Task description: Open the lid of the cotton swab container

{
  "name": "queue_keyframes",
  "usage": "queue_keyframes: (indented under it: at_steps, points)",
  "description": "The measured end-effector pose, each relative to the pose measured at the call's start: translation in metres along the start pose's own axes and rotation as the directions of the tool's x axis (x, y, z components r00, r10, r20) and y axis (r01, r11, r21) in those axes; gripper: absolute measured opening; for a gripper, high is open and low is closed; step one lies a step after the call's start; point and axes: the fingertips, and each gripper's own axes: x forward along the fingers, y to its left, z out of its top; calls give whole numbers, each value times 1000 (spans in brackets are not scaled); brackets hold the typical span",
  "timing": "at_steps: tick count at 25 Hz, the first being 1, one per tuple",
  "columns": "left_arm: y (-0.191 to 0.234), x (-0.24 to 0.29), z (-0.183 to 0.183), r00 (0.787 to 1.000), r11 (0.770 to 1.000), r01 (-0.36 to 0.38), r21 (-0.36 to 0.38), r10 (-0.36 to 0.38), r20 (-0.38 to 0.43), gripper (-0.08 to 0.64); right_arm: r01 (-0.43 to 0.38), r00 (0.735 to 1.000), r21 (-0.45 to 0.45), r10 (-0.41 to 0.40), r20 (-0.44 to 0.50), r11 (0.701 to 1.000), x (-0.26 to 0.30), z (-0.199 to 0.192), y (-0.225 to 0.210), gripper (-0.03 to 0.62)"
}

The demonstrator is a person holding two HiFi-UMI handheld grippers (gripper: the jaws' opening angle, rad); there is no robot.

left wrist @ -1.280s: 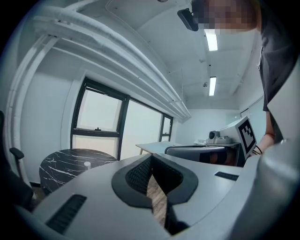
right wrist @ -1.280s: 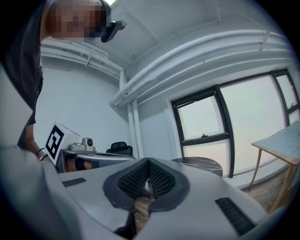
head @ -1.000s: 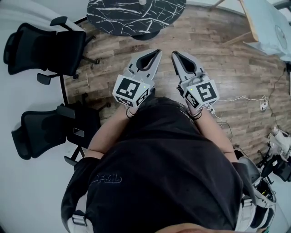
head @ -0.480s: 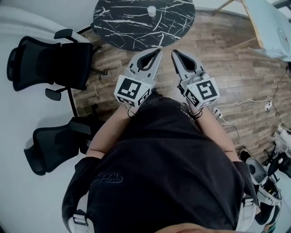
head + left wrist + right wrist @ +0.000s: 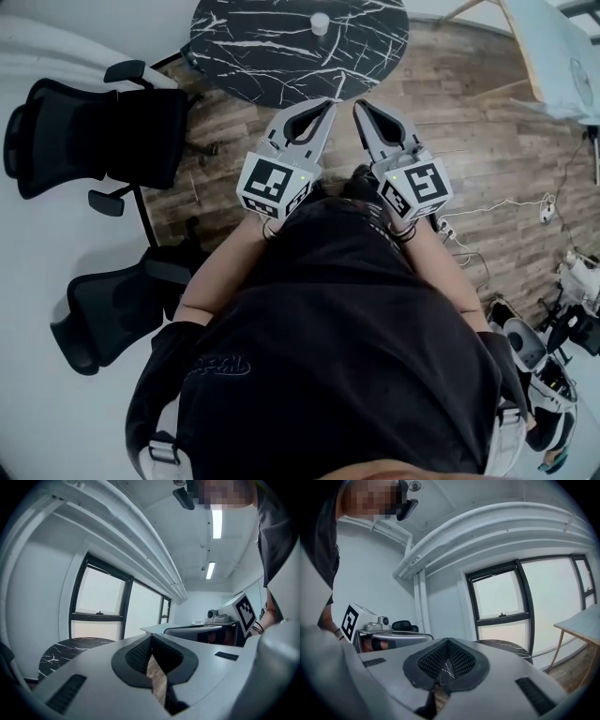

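Observation:
The cotton swab container (image 5: 320,23), a small white cylinder, stands on a round black marble table (image 5: 272,47) at the top of the head view. Its lid is too small to make out. My left gripper (image 5: 328,104) and right gripper (image 5: 357,105) are held side by side in front of the person's chest, short of the table's near edge and pointing toward it. Both are shut with nothing between the jaws. In the left gripper view the left gripper (image 5: 151,638) is closed, with the table (image 5: 70,647) beyond. In the right gripper view the right gripper (image 5: 448,641) is closed before the table (image 5: 501,645).
Two black office chairs (image 5: 94,122) (image 5: 122,305) stand on the left, by the table. A light-coloured table (image 5: 558,52) fills the upper right corner. White cables (image 5: 525,208) and some gear (image 5: 572,309) lie on the wooden floor at the right.
The marble table and the white container have come further into view and nearer to the grippers. Both grippers stay shut and keep their place before the chest.

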Motion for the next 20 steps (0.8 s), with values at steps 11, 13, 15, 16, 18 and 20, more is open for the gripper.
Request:
queue_keyframes:
  at_steps: [11, 13, 15, 16, 18, 20]
  points:
    - [26, -8, 8, 998, 998, -58, -1, 58, 24, 14, -122, 992, -1, 122, -22, 993, 47, -1, 9, 23]
    - [32, -5, 10, 997, 997, -79, 2, 79, 26, 14, -140, 990, -8, 140, -20, 990, 54, 3, 7, 23]
    - [39, 1, 11, 995, 995, -100, 1, 100, 28, 14, -157, 987, -10, 157, -19, 988, 60, 6, 2, 23]
    - [41, 5, 12, 994, 994, -109, 0, 109, 28, 14, -165, 986, -9, 164, -18, 986, 63, 6, -2, 23]
    - [45, 15, 13, 992, 992, -123, -3, 123, 27, 14, -177, 984, -6, 177, -18, 984, 68, 9, -13, 23]
    - [48, 26, 16, 990, 991, -135, -14, 136, 29, 14, -189, 982, -5, 189, -20, 982, 73, 12, -25, 23]
